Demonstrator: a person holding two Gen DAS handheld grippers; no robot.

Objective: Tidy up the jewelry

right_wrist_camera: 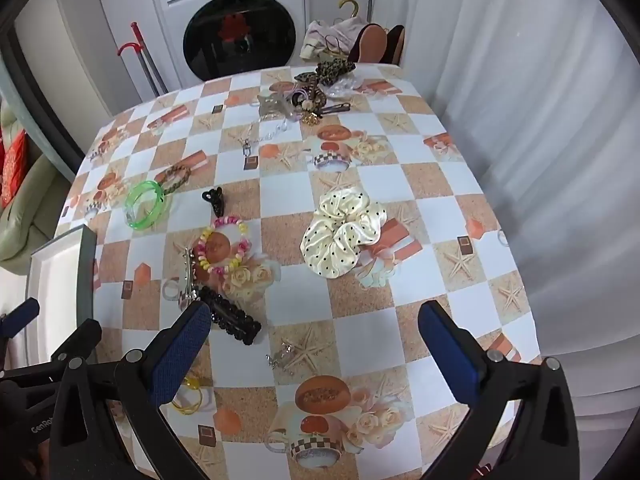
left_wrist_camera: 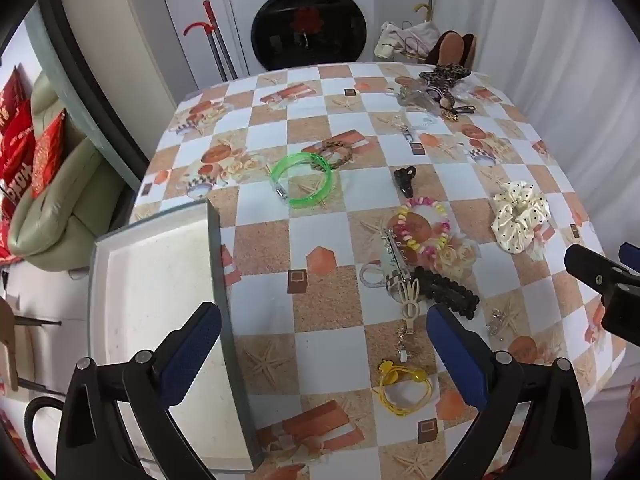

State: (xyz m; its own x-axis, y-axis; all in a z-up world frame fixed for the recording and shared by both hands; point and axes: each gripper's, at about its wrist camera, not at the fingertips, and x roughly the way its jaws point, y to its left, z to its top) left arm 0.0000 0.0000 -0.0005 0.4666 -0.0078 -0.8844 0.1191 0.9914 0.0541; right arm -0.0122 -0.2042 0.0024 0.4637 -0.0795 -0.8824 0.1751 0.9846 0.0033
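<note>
Jewelry and hair pieces lie scattered on a checkered tablecloth. A white tray (left_wrist_camera: 152, 280) sits at the table's left edge. A green bangle (left_wrist_camera: 301, 179), a braided bracelet (left_wrist_camera: 335, 154), a pink-yellow bead bracelet (left_wrist_camera: 425, 225), a black beaded clip (left_wrist_camera: 448, 292), a cream dotted scrunchie (left_wrist_camera: 519, 216) and yellow hair ties (left_wrist_camera: 404, 390) lie apart. My left gripper (left_wrist_camera: 324, 354) is open and empty, above the tray's right rim. My right gripper (right_wrist_camera: 314, 354) is open and empty, above a small silver piece (right_wrist_camera: 282, 354), near the scrunchie (right_wrist_camera: 342, 232).
A pile of hair clips and a leopard bow (left_wrist_camera: 440, 88) lies at the table's far right corner. A small black claw clip (left_wrist_camera: 405, 179) lies mid-table. A washing machine (left_wrist_camera: 308, 16) stands behind the table. A sofa (left_wrist_camera: 52, 184) is at the left.
</note>
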